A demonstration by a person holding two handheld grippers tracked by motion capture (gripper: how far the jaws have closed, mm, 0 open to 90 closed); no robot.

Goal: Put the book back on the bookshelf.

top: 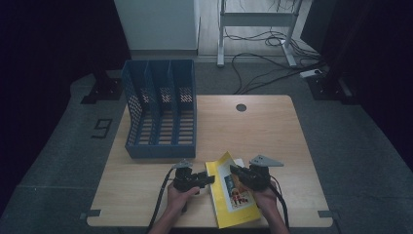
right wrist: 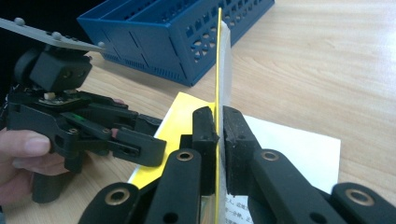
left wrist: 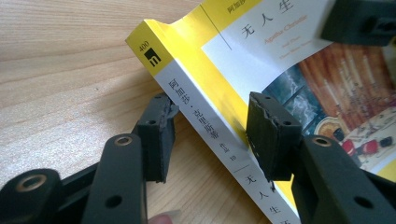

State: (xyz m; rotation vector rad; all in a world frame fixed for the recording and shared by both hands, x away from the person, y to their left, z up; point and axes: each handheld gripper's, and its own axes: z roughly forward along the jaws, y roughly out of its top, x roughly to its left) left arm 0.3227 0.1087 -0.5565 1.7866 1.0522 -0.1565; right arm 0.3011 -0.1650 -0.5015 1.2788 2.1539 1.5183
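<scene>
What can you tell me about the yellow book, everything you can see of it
The book is a paperback with a yellow cover, a white panel of printed characters and a colourful picture. Its spine is yellow above, white below, with black print. It lies near the table's front edge, front cover up. The right gripper is shut on its lifted cover and some pages. The left gripper straddles the spine edge, one jaw under it, one over the cover; a firm clamp isn't clear.
</scene>
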